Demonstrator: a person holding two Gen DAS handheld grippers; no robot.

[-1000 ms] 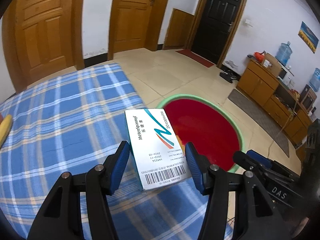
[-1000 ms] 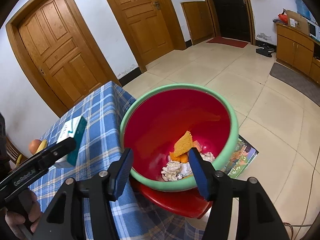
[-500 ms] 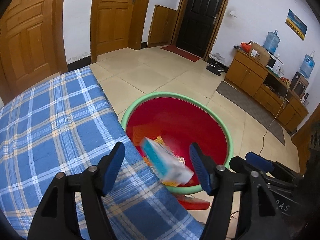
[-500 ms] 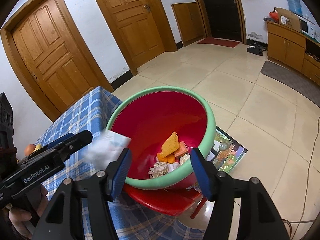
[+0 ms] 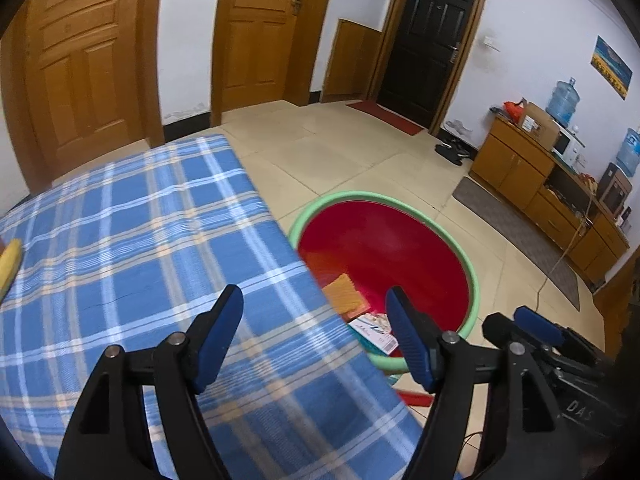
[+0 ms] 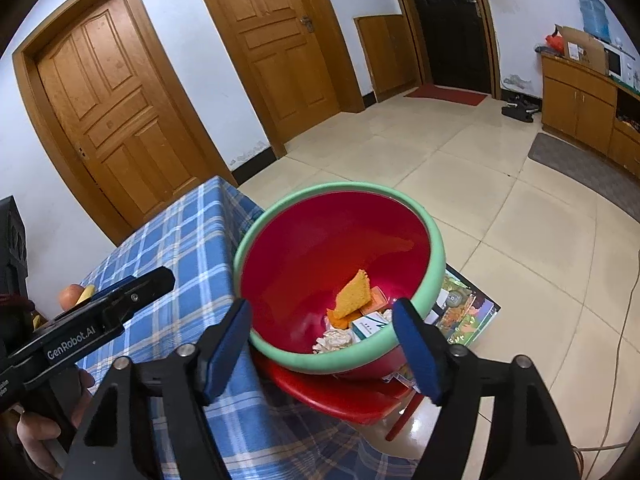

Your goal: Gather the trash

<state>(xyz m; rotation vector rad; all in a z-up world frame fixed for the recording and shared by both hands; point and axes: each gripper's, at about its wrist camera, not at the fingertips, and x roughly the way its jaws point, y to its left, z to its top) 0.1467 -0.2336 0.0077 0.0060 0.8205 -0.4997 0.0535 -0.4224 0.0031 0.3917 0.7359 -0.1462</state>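
Red basin: medicine box inside | left gripper: jaws just spread, empty | right gripper: same

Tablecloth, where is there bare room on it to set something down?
The blue checked tablecloth is bare from the yellow thing at its left edge across to the edge by the basin. The basin's bottom is crowded: medicine box, crumpled paper, orange scraps.
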